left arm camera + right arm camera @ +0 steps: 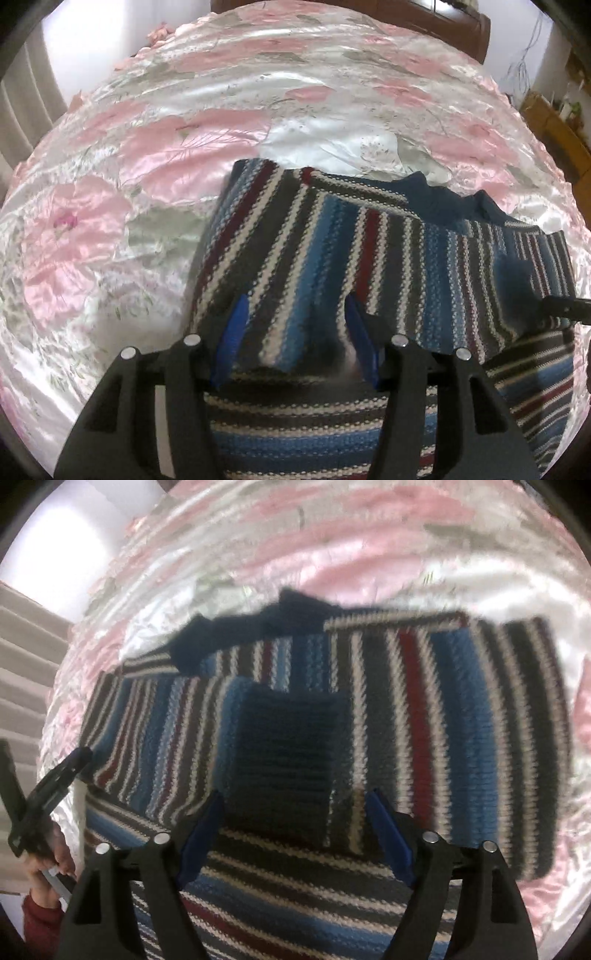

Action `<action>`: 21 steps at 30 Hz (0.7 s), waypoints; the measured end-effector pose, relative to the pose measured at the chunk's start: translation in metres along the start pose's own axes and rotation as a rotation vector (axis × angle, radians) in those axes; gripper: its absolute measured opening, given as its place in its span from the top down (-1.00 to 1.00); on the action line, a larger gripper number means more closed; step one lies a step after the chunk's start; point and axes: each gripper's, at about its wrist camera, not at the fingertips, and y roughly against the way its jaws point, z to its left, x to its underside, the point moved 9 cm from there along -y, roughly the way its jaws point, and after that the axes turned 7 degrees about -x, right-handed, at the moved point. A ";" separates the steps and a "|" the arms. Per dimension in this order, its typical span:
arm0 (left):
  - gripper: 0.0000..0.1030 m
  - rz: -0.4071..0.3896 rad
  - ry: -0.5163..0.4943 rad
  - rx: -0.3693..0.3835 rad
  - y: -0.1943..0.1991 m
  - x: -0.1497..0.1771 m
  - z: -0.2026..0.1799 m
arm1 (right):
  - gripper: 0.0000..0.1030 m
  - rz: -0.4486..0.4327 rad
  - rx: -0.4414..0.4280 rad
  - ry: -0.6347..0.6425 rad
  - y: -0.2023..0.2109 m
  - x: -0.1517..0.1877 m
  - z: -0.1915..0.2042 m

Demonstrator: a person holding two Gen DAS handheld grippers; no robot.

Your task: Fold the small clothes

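A knitted sweater [406, 258] striped in blue, grey, white and dark red lies on the bed, with its navy collar [443, 199] at the far edge. A sleeve is folded across the body. My left gripper [295, 301] is open, its blue pads straddling a raised fold of the knit near the sweater's left side. My right gripper [295, 794] is open too, hovering low over the sweater [461, 720] just in front of the navy cuff [288, 757]. The collar [258, 627] shows beyond it. The right gripper's tip [565, 310] pokes in at the right edge of the left wrist view.
A shiny pink floral bedspread [147, 166] surrounds the sweater on all sides. A wooden headboard [443, 22] stands at the far end, curtains [22, 92] at the left, boxes [554, 122] at the right. A hand [48, 860] with a red sleeve holds the left gripper [74, 760].
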 end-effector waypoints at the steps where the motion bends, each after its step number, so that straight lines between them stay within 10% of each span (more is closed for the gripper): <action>1: -0.05 -0.011 0.005 0.005 0.002 0.000 0.003 | -0.34 0.013 -0.010 -0.012 -0.006 0.002 0.000; 6: -0.13 -0.072 0.023 -0.024 0.014 -0.010 0.022 | 0.56 -0.009 -0.035 0.045 -0.010 0.003 0.012; 14: -0.21 -0.095 0.037 -0.086 0.019 -0.026 0.034 | 0.63 -0.207 0.039 0.150 0.060 -0.029 0.010; 21: -0.18 -0.006 -0.072 -0.149 -0.020 0.000 0.005 | 0.38 -0.129 0.236 0.138 0.040 -0.026 -0.036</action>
